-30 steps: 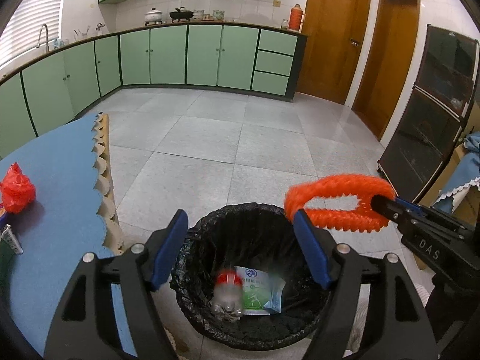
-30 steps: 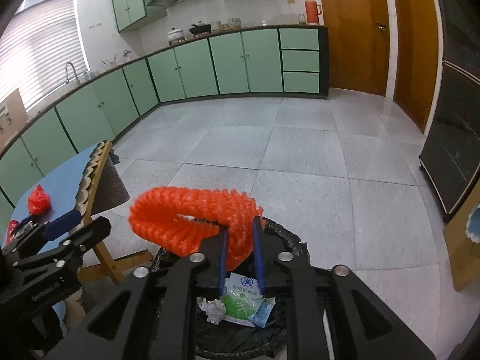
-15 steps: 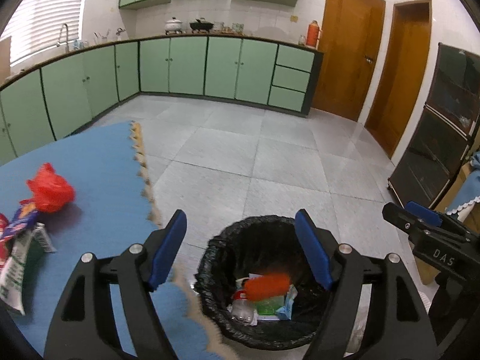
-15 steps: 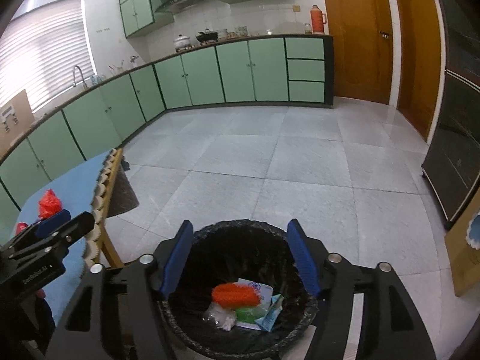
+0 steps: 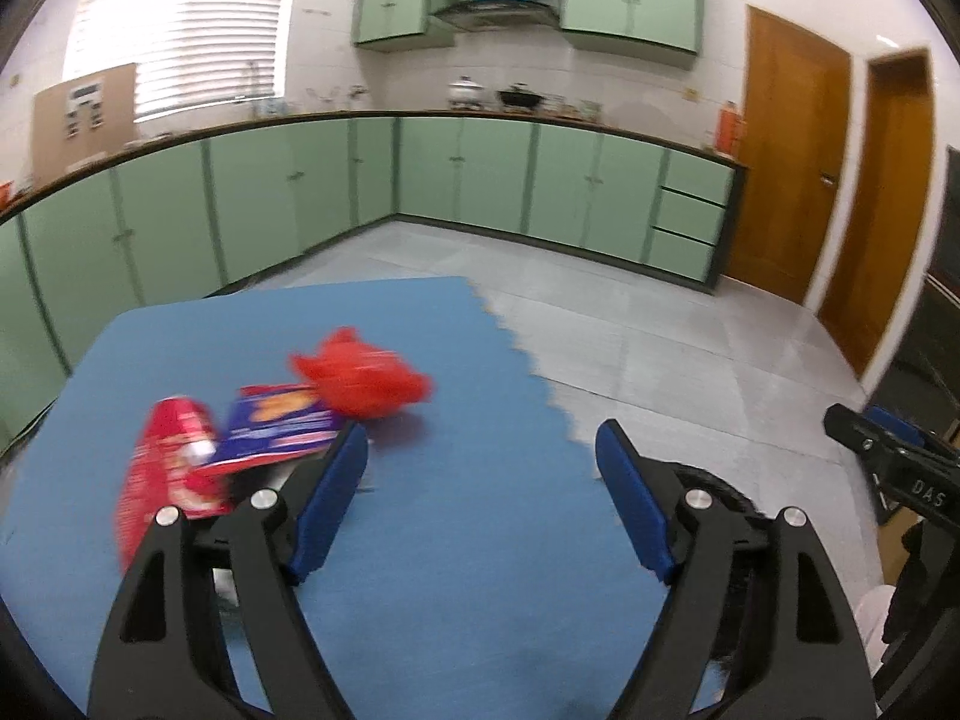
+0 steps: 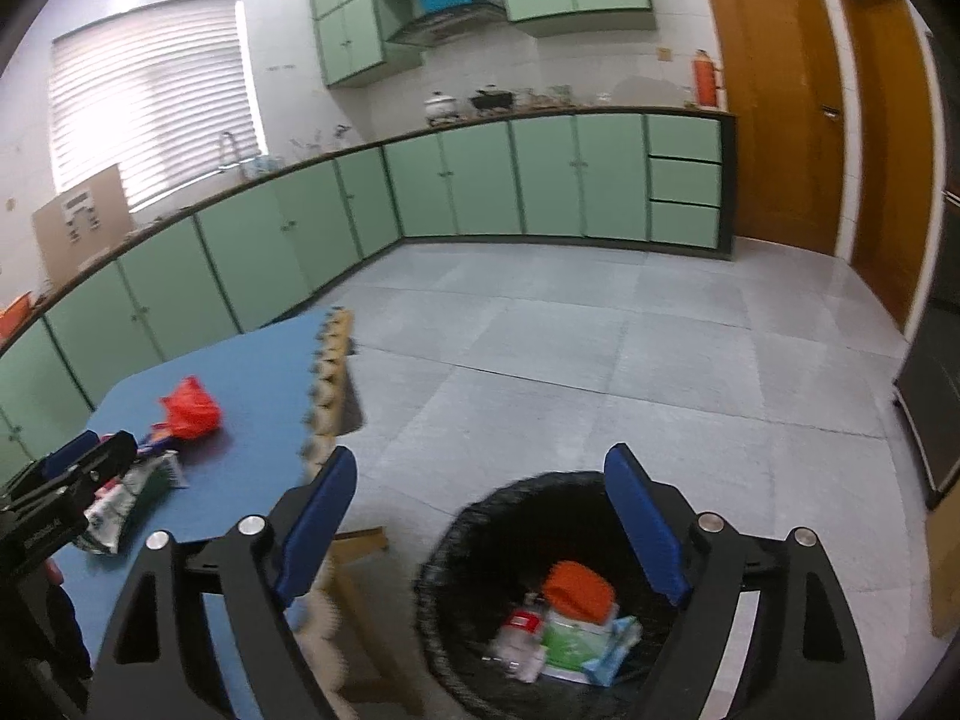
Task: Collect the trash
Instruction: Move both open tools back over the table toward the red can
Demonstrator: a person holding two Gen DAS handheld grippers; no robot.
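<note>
Lying on blue mat [image 5: 456,540], red bag [image 5: 360,381], wrappers [image 5: 270,426]

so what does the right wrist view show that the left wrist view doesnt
Only the right wrist view: inside the black bin, with the orange mesh, a clear bottle and green-white packets.

Only the left wrist view: the red snack bag in full.

Both: the blue table, red plastic bag, and both open, empty tongs, left and right.

Left gripper [image 5: 480,501], right gripper [image 6: 480,522]: black frames, blue pads, silver screws, white "DAS" lettering.
</note>
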